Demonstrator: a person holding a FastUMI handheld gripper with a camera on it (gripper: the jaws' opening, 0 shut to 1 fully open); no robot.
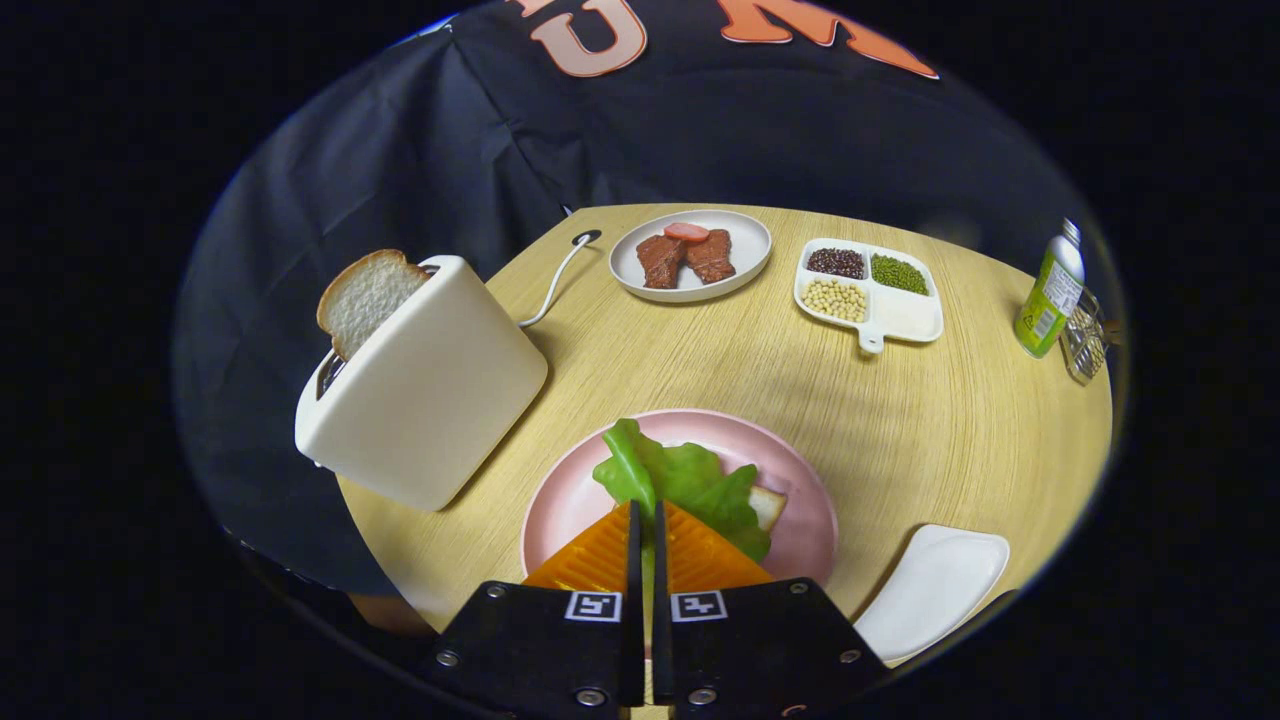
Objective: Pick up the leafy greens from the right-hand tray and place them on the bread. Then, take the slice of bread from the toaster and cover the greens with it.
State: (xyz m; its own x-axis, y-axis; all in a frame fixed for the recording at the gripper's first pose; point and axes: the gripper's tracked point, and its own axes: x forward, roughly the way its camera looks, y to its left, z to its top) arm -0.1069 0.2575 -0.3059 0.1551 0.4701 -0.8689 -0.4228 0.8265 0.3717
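Between the fingers: leafy greens (690, 480), pinched by gripper (646, 520) over bread (766, 505).
Beyond, left: toaster (425, 385), slice (366, 298) upright.

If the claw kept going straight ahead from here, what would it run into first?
The claw looks shut on the leafy greens, over the bread on the pink plate. Straight on it would probably meet the plate's far rim or the table; depth is unclear.
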